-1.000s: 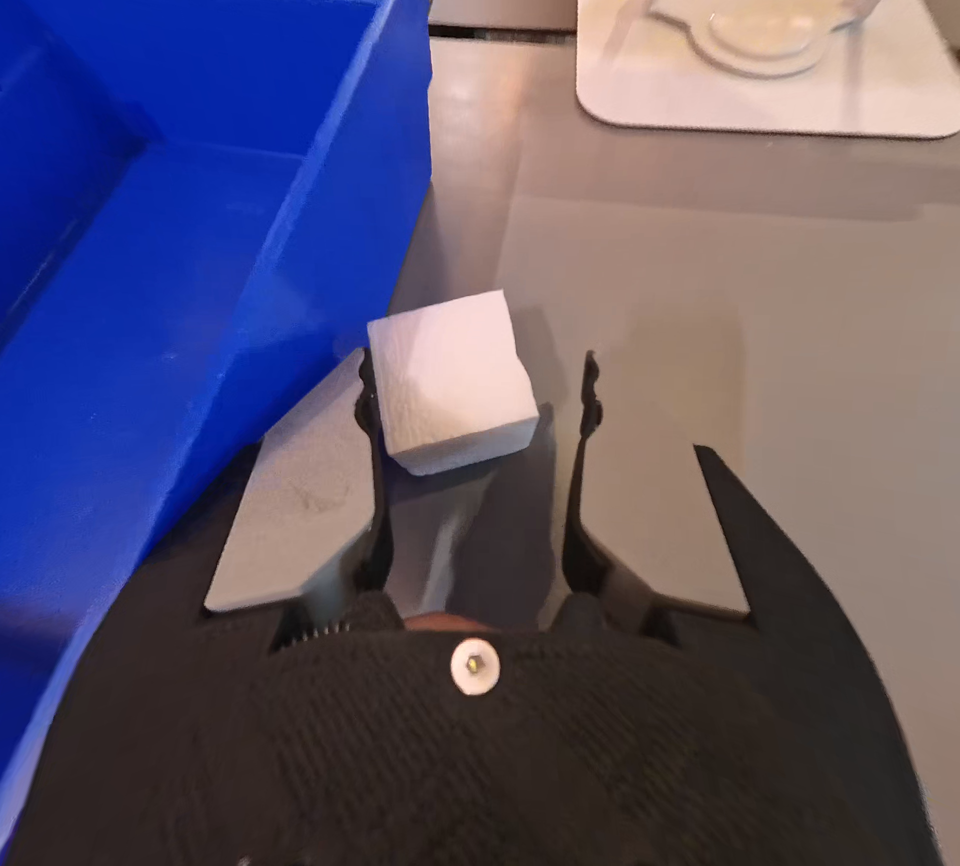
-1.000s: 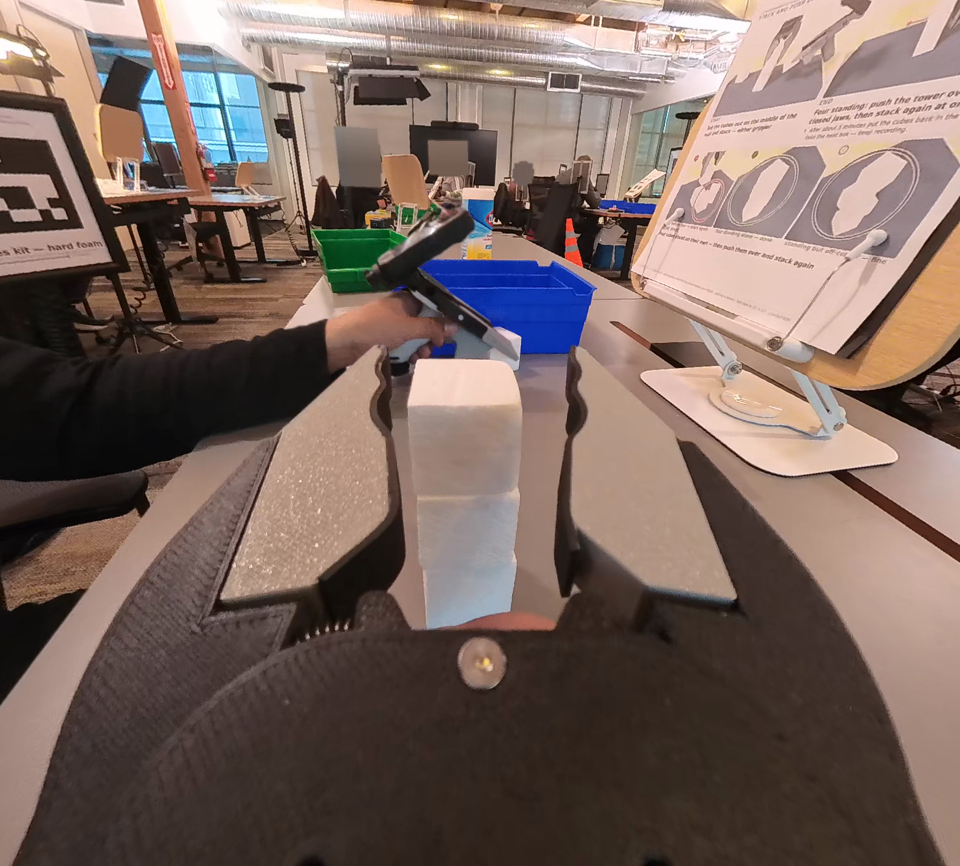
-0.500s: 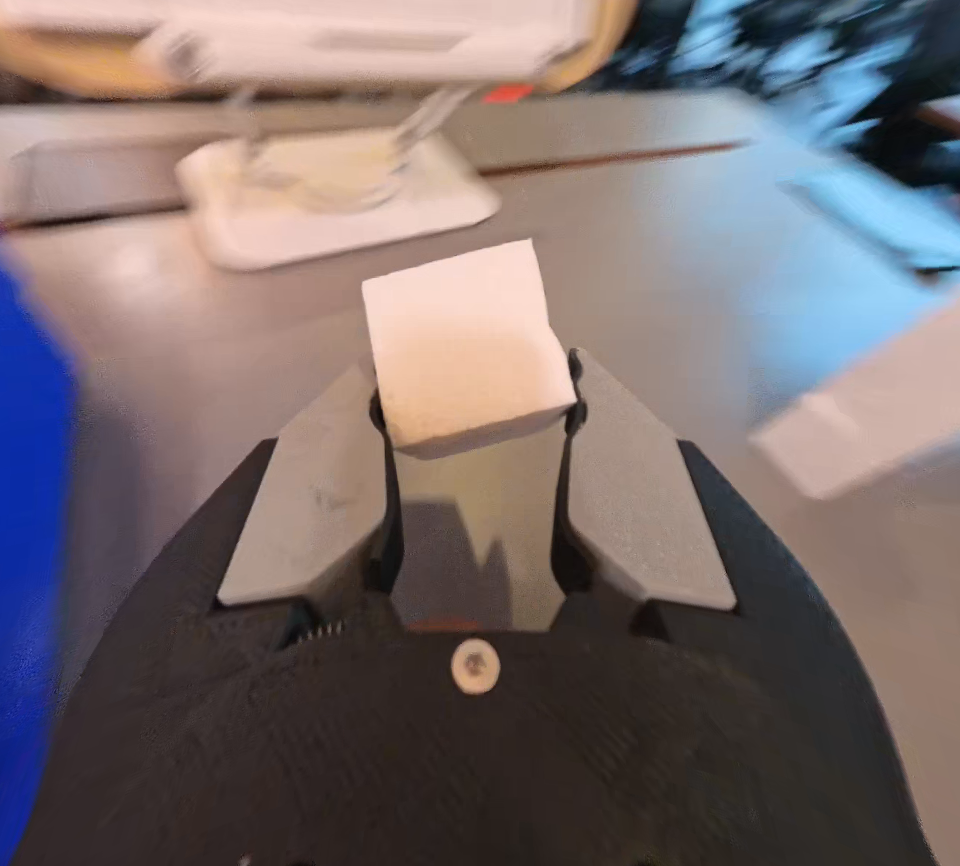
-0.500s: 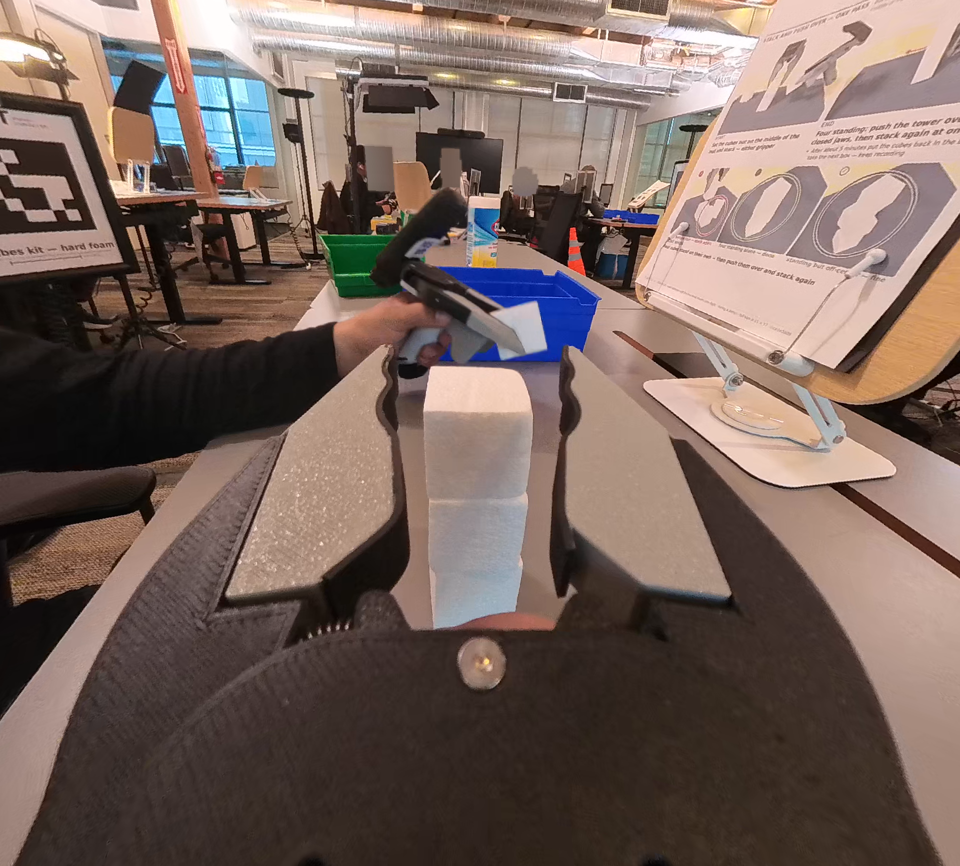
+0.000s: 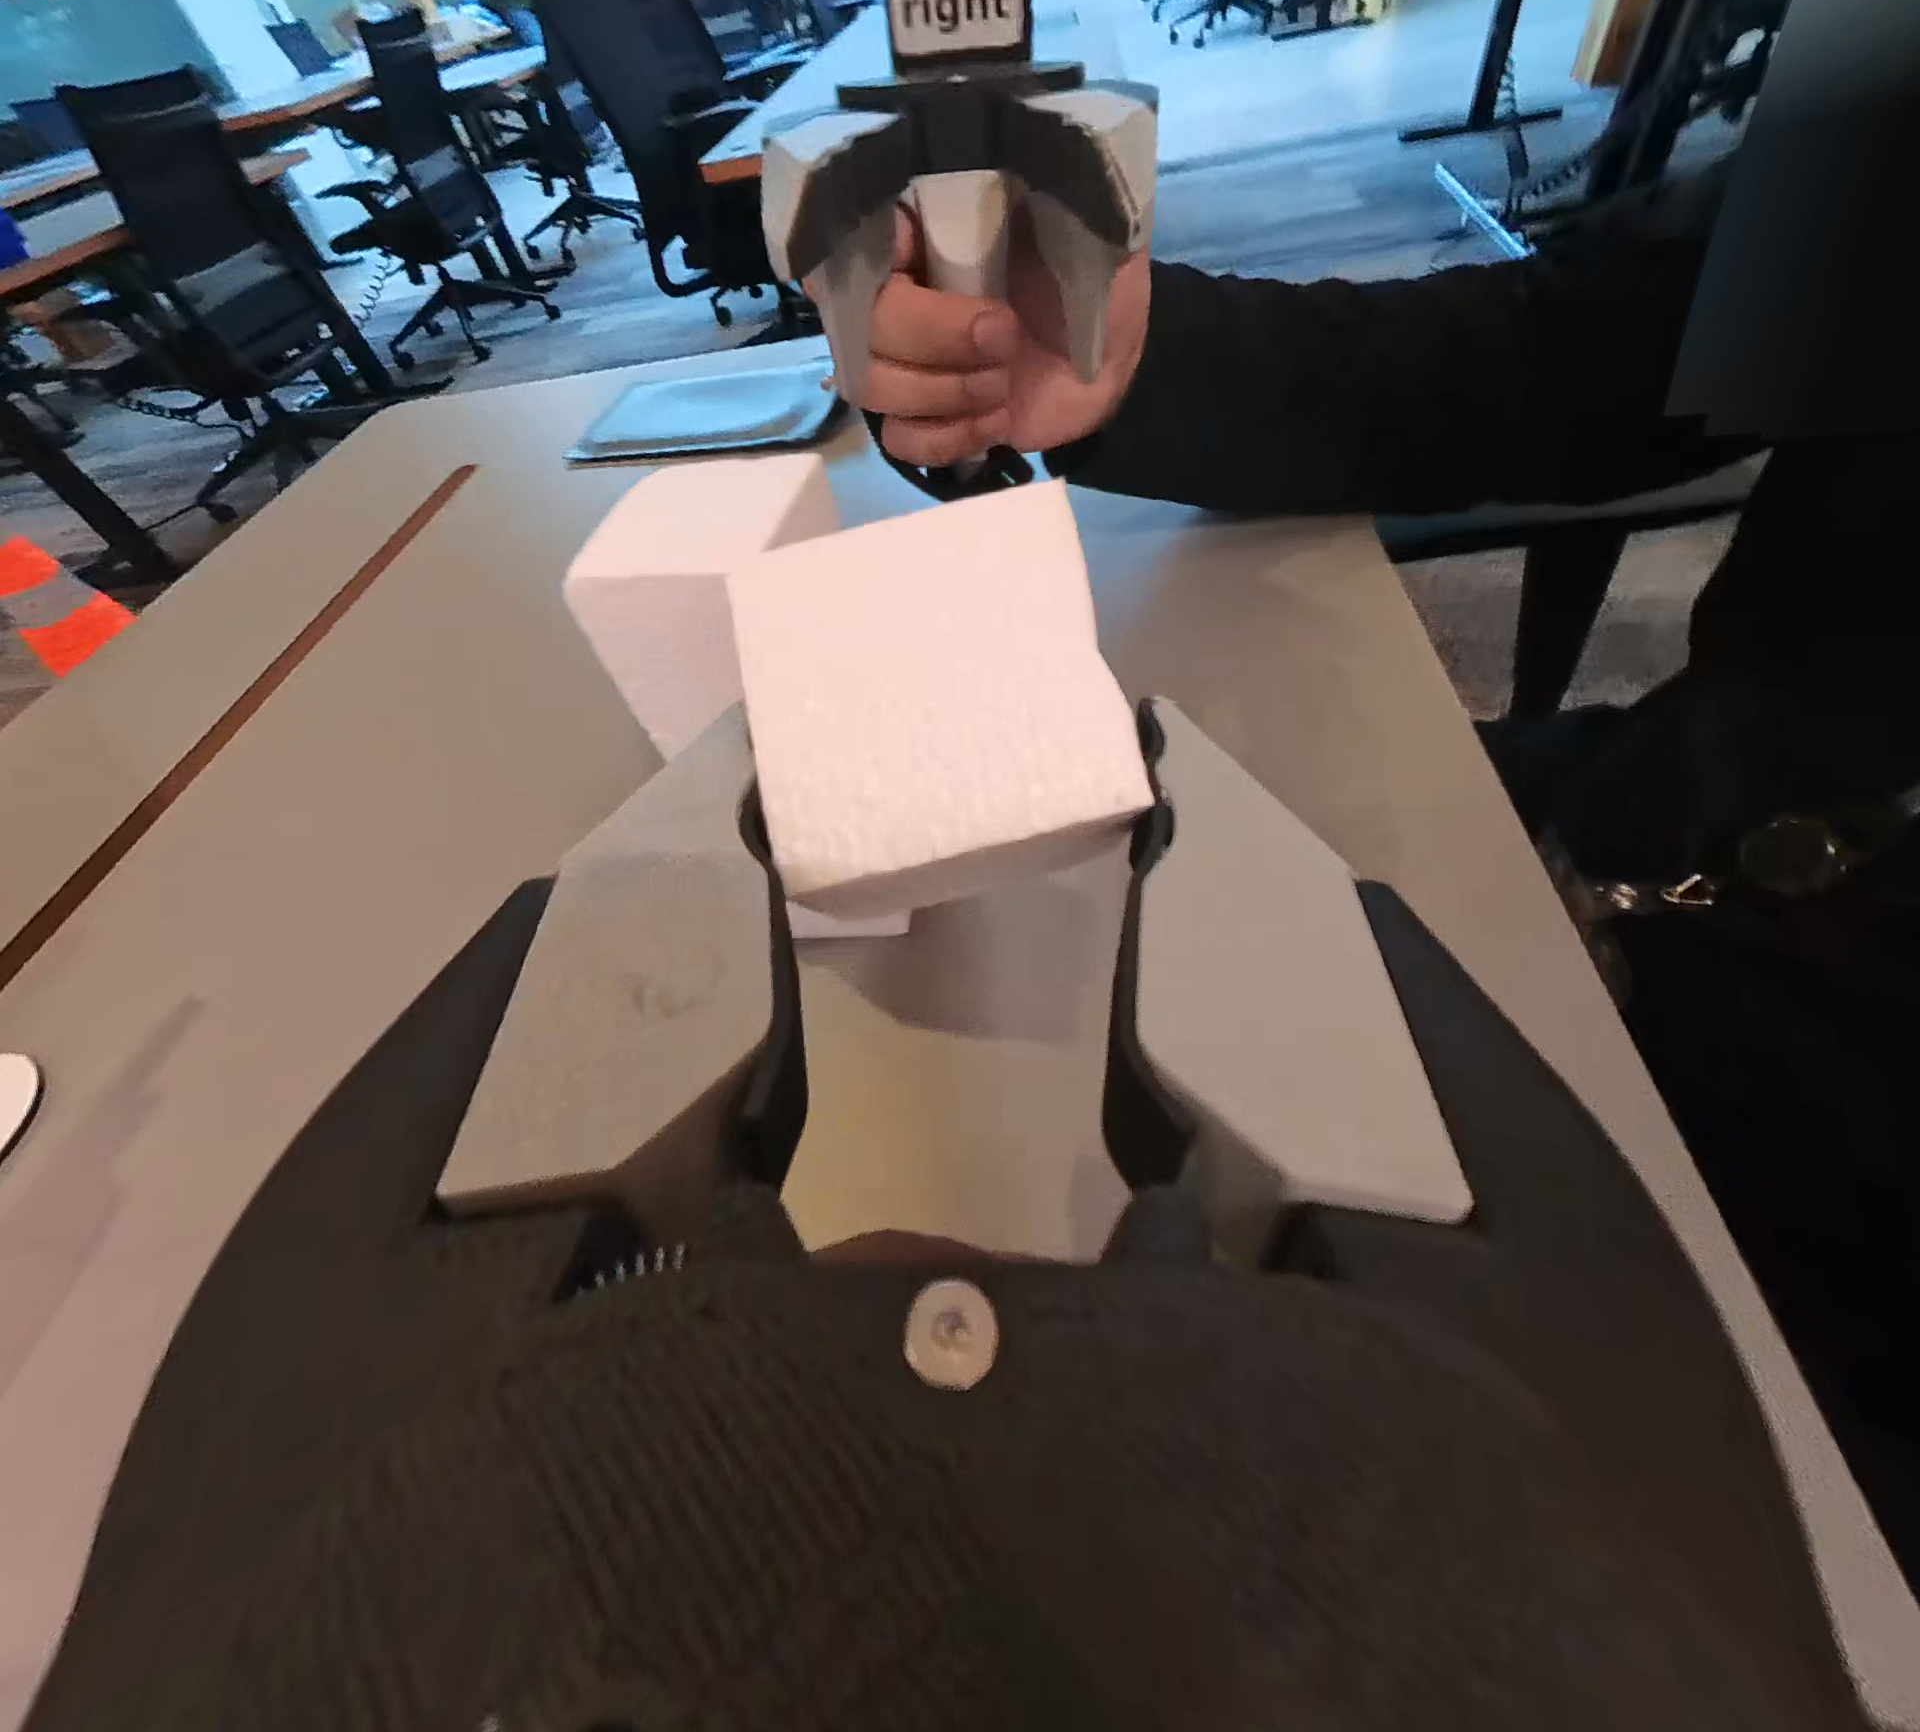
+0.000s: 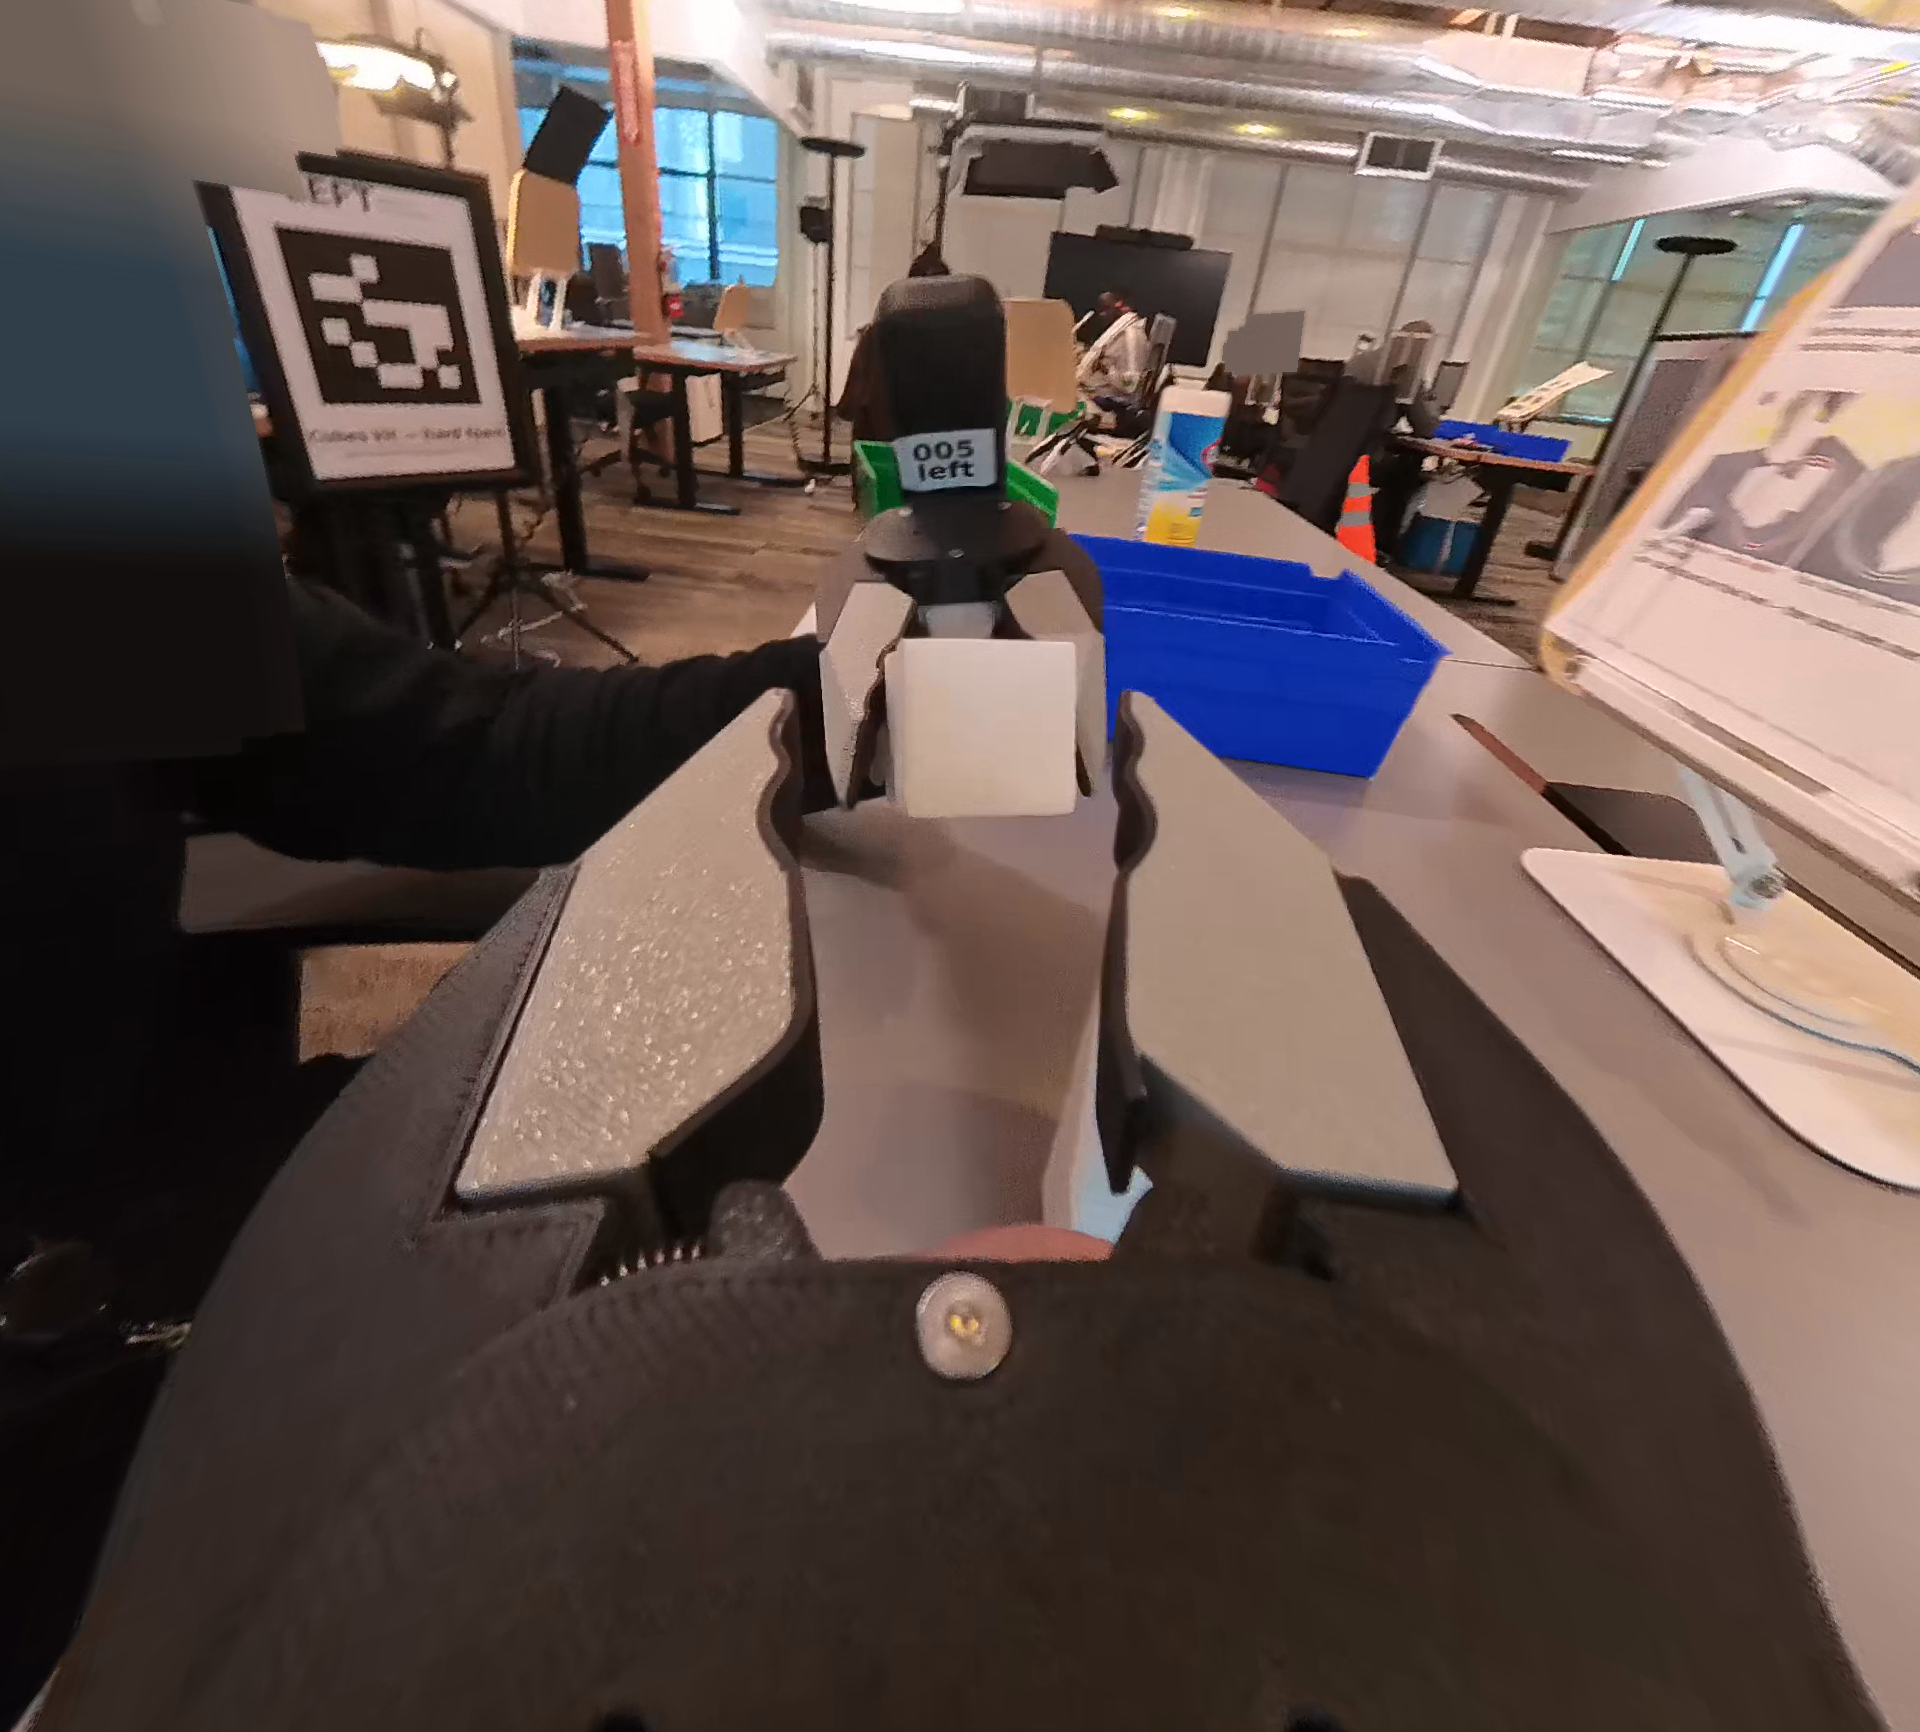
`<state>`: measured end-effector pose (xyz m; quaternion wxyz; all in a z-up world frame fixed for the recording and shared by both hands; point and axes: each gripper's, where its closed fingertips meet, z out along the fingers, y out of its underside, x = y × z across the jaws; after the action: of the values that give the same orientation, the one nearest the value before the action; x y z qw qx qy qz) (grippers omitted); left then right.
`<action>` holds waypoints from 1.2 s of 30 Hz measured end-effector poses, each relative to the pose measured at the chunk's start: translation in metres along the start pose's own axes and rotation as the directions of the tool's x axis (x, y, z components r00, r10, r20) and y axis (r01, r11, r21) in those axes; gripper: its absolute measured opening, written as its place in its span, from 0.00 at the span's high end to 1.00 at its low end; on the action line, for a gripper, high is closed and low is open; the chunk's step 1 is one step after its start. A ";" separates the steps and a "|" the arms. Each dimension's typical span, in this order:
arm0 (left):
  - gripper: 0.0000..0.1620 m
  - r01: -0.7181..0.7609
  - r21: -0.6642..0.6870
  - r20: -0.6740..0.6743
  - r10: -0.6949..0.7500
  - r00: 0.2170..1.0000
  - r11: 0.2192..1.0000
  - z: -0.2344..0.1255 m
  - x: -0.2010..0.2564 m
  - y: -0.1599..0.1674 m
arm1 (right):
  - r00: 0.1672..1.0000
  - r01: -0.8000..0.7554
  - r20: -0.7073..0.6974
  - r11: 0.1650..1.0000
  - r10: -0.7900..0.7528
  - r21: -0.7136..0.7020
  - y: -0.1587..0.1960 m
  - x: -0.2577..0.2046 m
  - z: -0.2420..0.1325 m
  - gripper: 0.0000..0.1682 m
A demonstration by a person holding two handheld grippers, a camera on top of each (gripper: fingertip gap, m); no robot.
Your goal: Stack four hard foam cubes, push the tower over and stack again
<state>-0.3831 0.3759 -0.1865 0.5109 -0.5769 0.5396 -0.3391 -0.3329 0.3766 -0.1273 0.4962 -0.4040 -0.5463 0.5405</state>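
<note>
White foam cube (image 5: 928,691) clamped in left gripper (image 5: 951,794), raised off grey surface (image 5: 312,747). Foam stack (image 5: 681,586) just behind cube. Right gripper (image 6: 951,799) beyond stack, released, empty. Blue bin (image 6: 1262,669) behind cube.

Black ribbed tongs (image 5: 951,778) with grey fingers (image 5: 644,976); black sleeves (image 5: 1351,394).

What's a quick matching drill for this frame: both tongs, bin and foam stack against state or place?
Things:
1. left tongs
2. right tongs
3. blue plastic bin
4. stack of white foam cubes

States/places:
A. open, empty
B. on the grey table, behind the left tongs in the right wrist view
C. shut on a white hard foam cube
D. standing just beyond the held cube

Pairs: 1-C, 2-A, 3-B, 4-D
</note>
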 end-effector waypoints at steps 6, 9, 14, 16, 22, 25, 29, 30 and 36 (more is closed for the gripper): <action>0.59 -0.076 -0.025 -0.056 0.074 0.996 0.997 0.014 0.021 -0.003 | 0.998 0.052 0.046 0.995 -0.048 -0.081 0.014 -0.019 0.022 0.64; 0.59 -0.102 -0.024 -0.069 0.100 0.993 0.994 0.018 0.027 -0.004 | 0.997 0.061 0.047 0.993 -0.057 -0.101 0.018 -0.023 0.029 0.60; 0.59 -0.141 -0.018 -0.069 0.139 0.988 0.990 0.025 0.032 -0.007 | 0.995 0.086 0.050 0.988 -0.081 -0.127 0.023 -0.028 0.037 0.60; 0.59 -0.155 -0.025 -0.073 0.153 0.986 0.988 0.029 0.035 -0.006 | 0.995 0.095 0.048 0.986 -0.089 -0.138 0.026 -0.029 0.040 0.60; 0.59 -0.161 -0.032 -0.064 0.159 0.985 0.986 0.036 0.036 -0.007 | 0.989 0.151 0.034 0.970 -0.147 -0.191 0.038 -0.029 0.046 0.68; 0.59 -0.150 -0.024 -0.060 0.148 0.987 0.988 0.036 0.035 -0.007 | 0.988 0.156 0.020 0.968 -0.155 -0.198 0.038 -0.028 0.046 0.68; 0.60 -0.136 -0.030 -0.035 0.135 0.990 0.990 0.033 0.029 -0.006 | 0.979 0.197 -0.009 0.963 -0.202 -0.185 0.033 -0.024 0.043 0.68; 0.62 -0.136 -0.024 -0.031 0.135 0.990 0.990 0.031 0.028 -0.007 | 0.980 0.194 -0.011 0.967 -0.199 -0.167 0.029 -0.024 0.042 0.68; 0.68 -0.114 0.037 0.010 0.114 0.993 0.993 0.014 0.017 -0.017 | 0.983 0.142 -0.127 0.989 -0.136 0.041 -0.017 -0.002 0.011 0.68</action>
<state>-0.3620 0.3607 -0.1766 0.5421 -0.5370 0.5632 -0.3171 -0.3417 0.3708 -0.1094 0.5756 -0.3850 -0.5278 0.4918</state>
